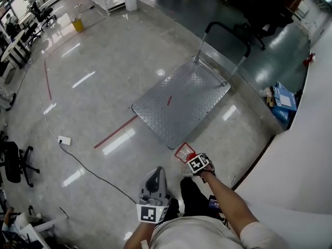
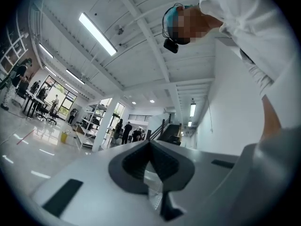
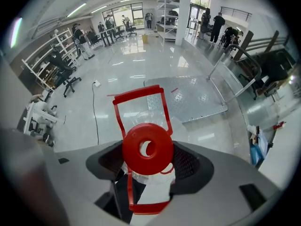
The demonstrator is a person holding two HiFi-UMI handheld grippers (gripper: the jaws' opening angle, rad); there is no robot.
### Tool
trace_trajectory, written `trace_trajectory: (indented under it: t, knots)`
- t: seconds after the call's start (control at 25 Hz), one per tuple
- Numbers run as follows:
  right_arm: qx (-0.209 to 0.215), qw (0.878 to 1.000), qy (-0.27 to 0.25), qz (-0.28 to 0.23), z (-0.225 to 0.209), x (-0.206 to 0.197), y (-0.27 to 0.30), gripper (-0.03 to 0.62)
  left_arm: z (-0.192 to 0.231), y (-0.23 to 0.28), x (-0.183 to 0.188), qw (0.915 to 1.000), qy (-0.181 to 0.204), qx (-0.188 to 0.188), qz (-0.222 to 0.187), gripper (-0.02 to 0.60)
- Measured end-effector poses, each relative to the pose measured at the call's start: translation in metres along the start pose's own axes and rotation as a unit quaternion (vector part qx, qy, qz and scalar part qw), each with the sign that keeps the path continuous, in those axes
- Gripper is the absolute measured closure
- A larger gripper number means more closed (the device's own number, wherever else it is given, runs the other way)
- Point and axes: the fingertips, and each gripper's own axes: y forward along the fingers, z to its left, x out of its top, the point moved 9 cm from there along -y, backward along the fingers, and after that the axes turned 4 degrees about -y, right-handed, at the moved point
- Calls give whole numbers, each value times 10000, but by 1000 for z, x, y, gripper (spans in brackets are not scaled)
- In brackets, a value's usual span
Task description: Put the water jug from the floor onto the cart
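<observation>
Currently we are gripping the water jug (image 1: 184, 151) by its neck, behind the red cap (image 3: 147, 148), with the right gripper (image 3: 148, 166); it is just short of the platform cart's (image 1: 181, 102) near corner. We are holding the left gripper (image 2: 151, 166) empty, jaws together, pointing upward.

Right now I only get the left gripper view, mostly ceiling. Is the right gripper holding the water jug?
Observer: Yes. The right gripper has its jaws shut on the water jug, at the neck below the red cap.
Operator: Where's the cart?
Observer: The cart stands just ahead of the jug, handle at the far end, nothing loaded on its deck.
Operator: Anything to trip on?
Observer: A black cable trails from a white power strip at left toward the person's feet, not toward the cart.
</observation>
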Motion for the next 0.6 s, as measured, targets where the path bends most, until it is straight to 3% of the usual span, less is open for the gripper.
trace_trajectory:
  t: [0.2, 0.6]
  knots:
    - [69, 9997, 39, -218, -26, 44, -14, 283, 4, 35, -4, 9999, -97, 48, 2, 578]
    - [262, 9960, -817, -263, -76, 132, 2, 283, 23, 147, 5, 9976, 195, 619, -252, 578]
